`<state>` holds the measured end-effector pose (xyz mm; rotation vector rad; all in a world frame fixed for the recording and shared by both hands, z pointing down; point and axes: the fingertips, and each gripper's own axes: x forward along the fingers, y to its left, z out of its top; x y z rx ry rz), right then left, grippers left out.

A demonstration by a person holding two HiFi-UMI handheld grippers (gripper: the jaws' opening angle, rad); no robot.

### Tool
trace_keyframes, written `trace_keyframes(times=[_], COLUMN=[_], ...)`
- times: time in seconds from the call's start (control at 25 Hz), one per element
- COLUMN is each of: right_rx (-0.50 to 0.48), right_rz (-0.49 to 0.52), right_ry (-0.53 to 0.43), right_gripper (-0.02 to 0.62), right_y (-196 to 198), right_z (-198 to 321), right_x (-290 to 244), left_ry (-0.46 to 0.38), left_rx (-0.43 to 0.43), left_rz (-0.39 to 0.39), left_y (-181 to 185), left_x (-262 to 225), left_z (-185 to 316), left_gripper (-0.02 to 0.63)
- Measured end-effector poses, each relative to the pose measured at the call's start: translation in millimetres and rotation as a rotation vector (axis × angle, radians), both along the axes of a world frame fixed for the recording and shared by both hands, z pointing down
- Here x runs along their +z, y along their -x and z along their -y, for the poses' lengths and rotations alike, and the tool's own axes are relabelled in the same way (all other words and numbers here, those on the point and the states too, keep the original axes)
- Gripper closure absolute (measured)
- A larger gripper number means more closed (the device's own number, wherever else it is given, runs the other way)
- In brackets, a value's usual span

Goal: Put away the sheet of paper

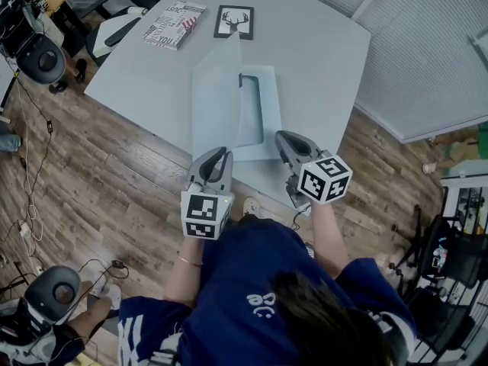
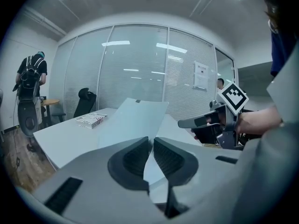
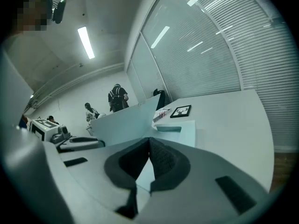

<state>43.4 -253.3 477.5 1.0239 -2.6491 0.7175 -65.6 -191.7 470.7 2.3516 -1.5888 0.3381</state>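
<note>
A pale folder [image 1: 259, 113] with a dark slot lies at the grey table's [image 1: 320, 59] near edge. Its left leaf, a pale sheet [image 1: 216, 97], stands raised and tilted. My left gripper [image 1: 217, 155] is shut on that sheet's near edge; in the left gripper view the sheet [image 2: 135, 118] runs up from between the nearly closed pads of the left gripper [image 2: 152, 141]. My right gripper [image 1: 284, 137] is shut on the near edge of the flat part, and a pale edge shows between the pads of the right gripper [image 3: 149, 141]. Whether that edge is loose paper or folder I cannot tell.
A book [image 1: 175, 24] and a framed deer picture [image 1: 234, 21] lie at the table's far side. Office chairs [image 1: 38, 56] stand to the left on the wood floor. Glass walls with blinds [image 2: 135, 64] enclose the room. People [image 3: 117, 97] stand in the background.
</note>
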Motion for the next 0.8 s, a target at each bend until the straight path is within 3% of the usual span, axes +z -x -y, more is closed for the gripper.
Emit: trace_keyframes(times=[0.28, 0.48, 0.8], right_rx=[0.059, 0.069, 0.091], right_rz=[0.032, 0.028, 0.02], right_ry=[0.014, 0.016, 0.006], right_gripper=[0.587, 0.586, 0.586], right_y=[-28.9, -35.5, -49.1], right_z=[-9.3, -16.5, -12.9], right_x=[3.2, 7.3, 6.7], left_ry=[0.041, 0.044, 0.103], left_rx=[0.053, 0.048, 0.091], left_rz=[0.06, 0.165, 0.115], left_y=[-34.0, -51.1, -69.9], left_x=[21.4, 36.7, 49.3], left_z=[5.7, 7.7, 12.8], left_gripper=[0.561, 0.548, 0.525])
